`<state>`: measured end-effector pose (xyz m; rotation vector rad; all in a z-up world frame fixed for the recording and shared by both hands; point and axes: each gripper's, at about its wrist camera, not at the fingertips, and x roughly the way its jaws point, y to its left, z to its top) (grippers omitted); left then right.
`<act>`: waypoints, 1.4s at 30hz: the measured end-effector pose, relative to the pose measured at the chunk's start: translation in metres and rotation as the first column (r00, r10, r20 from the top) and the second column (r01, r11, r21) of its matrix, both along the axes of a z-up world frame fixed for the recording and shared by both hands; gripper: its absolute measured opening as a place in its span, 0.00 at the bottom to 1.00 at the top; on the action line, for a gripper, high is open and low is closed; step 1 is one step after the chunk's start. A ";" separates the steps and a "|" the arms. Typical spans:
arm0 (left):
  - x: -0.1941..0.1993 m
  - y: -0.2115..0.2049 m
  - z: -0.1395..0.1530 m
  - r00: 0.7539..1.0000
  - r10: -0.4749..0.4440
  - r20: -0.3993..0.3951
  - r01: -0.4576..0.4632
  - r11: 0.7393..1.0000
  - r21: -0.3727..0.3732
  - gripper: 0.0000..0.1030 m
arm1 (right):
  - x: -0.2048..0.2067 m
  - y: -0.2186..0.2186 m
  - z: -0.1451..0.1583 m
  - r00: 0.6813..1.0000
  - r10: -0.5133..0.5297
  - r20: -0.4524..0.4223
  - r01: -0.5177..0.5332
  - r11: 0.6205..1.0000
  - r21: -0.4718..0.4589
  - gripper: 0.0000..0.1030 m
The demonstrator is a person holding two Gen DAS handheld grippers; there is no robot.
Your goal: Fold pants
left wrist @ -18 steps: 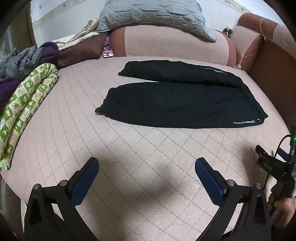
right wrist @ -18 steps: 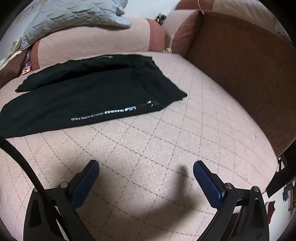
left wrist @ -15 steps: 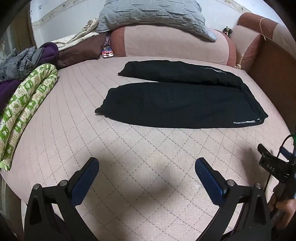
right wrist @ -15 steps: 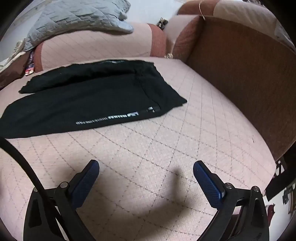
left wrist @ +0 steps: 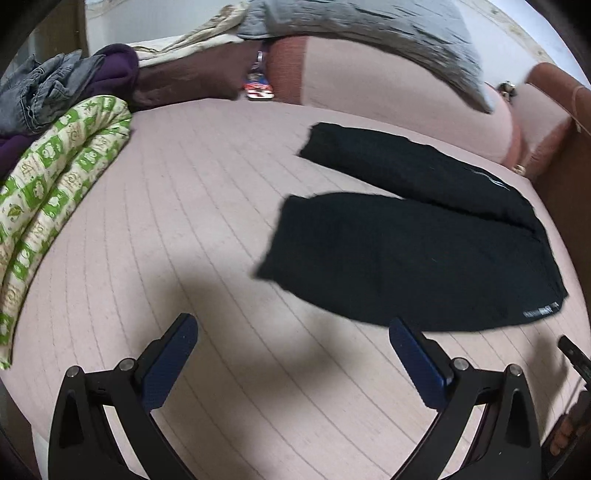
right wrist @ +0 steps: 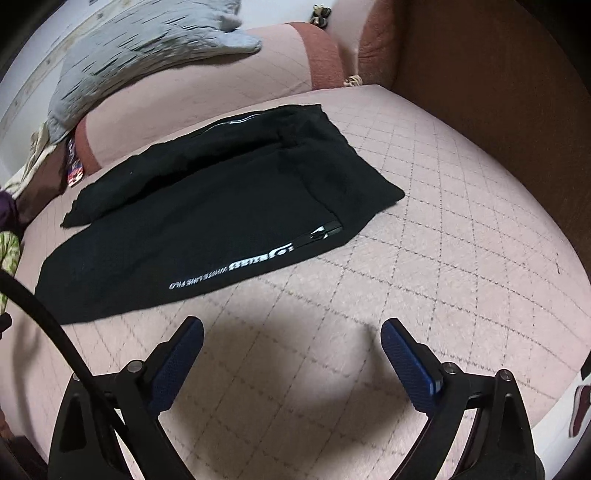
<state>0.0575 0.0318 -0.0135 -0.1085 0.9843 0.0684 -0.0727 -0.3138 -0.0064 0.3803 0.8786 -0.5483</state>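
Black pants (left wrist: 413, 251) lie flat on a pink quilted bed (left wrist: 184, 229), legs spread apart toward the left, waistband at the right. They also show in the right wrist view (right wrist: 207, 221), with white lettering along the near leg. My left gripper (left wrist: 291, 339) is open and empty, above the bed just short of the near leg's cuff. My right gripper (right wrist: 291, 343) is open and empty, above the bed just short of the near leg's lettered edge.
A green-and-cream patterned blanket (left wrist: 55, 177) and a pile of jeans and purple cloth (left wrist: 48, 88) lie at the left edge. A grey quilt (left wrist: 369, 26) covers a pink bolster (left wrist: 388, 85) at the back. A brown headboard (right wrist: 498, 92) rises on the right.
Both grippers have moved forward toward the pants, which now look larger and closer. The left view has swung left and tilted. Both stay open.
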 end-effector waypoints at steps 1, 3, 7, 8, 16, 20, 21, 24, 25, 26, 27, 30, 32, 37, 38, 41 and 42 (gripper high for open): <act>0.002 0.001 0.000 1.000 0.004 0.000 -0.004 1.000 0.009 1.00 | 0.001 -0.002 0.000 1.000 -0.003 -0.001 0.003 1.000 -0.003 0.96; 0.007 0.002 -0.001 1.000 0.009 0.013 -0.009 1.000 0.021 1.00 | 0.003 -0.003 -0.002 1.000 -0.006 -0.004 0.006 1.000 -0.013 0.96; 0.013 0.004 -0.011 1.000 0.006 -0.009 -0.006 1.000 0.026 1.00 | 0.008 -0.006 -0.008 1.000 -0.004 -0.017 0.004 1.000 -0.011 0.96; 0.015 0.002 -0.015 1.000 0.003 -0.013 -0.002 1.000 0.029 1.00 | 0.008 -0.007 -0.009 1.000 -0.003 -0.020 0.003 1.000 -0.009 0.96; 0.032 0.000 -0.033 0.997 -0.011 -0.071 0.013 0.999 0.040 1.00 | 0.022 -0.014 -0.015 0.999 -0.011 -0.041 0.010 1.000 -0.021 0.96; 0.045 0.010 -0.041 0.997 -0.016 -0.070 0.014 0.999 -0.032 1.00 | 0.029 -0.027 -0.015 0.999 -0.026 -0.037 0.025 1.000 -0.013 0.96; 0.048 0.012 -0.042 0.997 -0.019 -0.075 0.015 0.999 -0.049 1.00 | 0.031 -0.032 -0.015 0.999 -0.035 -0.031 0.035 0.999 -0.002 0.96; 0.064 0.023 -0.057 0.991 -0.060 -0.120 0.033 0.975 -0.220 1.00 | 0.041 -0.047 -0.014 0.998 -0.058 -0.004 0.058 0.998 0.033 0.96; 0.065 0.022 -0.058 0.992 -0.060 -0.114 0.033 0.975 -0.222 1.00 | 0.044 -0.051 -0.014 0.998 -0.065 0.003 0.065 0.997 0.043 0.96; 0.067 0.019 -0.057 0.993 -0.067 -0.101 0.044 0.976 -0.213 1.00 | 0.048 -0.056 -0.014 0.997 -0.078 0.019 0.077 0.995 0.061 0.96; 0.069 0.014 -0.057 0.991 -0.094 -0.100 0.070 0.974 -0.216 1.00 | 0.051 -0.059 -0.014 0.995 -0.090 0.033 0.087 0.993 0.075 0.96; 0.075 -0.005 -0.050 0.983 -0.147 -0.108 0.125 0.974 -0.189 0.45 | 0.060 -0.069 -0.013 0.987 -0.145 0.068 0.136 0.984 0.113 0.83; 0.080 -0.011 -0.049 0.981 -0.125 -0.147 0.108 0.987 -0.123 0.16 | 0.062 -0.074 -0.011 0.978 -0.203 0.059 0.194 0.973 0.124 0.56; 0.085 0.010 -0.045 0.978 -0.073 -0.195 0.022 0.967 -0.252 0.13 | 0.043 -0.091 -0.011 0.964 -0.242 0.109 0.203 0.936 0.287 0.20; 0.085 0.012 -0.043 0.978 -0.067 -0.196 0.012 0.964 -0.267 0.13 | 0.039 -0.093 -0.010 0.963 -0.243 0.115 0.198 0.930 0.308 0.19; 0.075 0.019 -0.031 0.981 -0.051 -0.186 -0.004 0.959 -0.283 0.11 | 0.031 -0.089 0.000 0.961 -0.236 0.144 0.177 0.925 0.336 0.18; 0.072 0.020 -0.027 0.982 -0.044 -0.183 -0.006 0.964 -0.266 0.11 | 0.028 -0.087 0.004 0.960 -0.235 0.150 0.173 0.924 0.342 0.17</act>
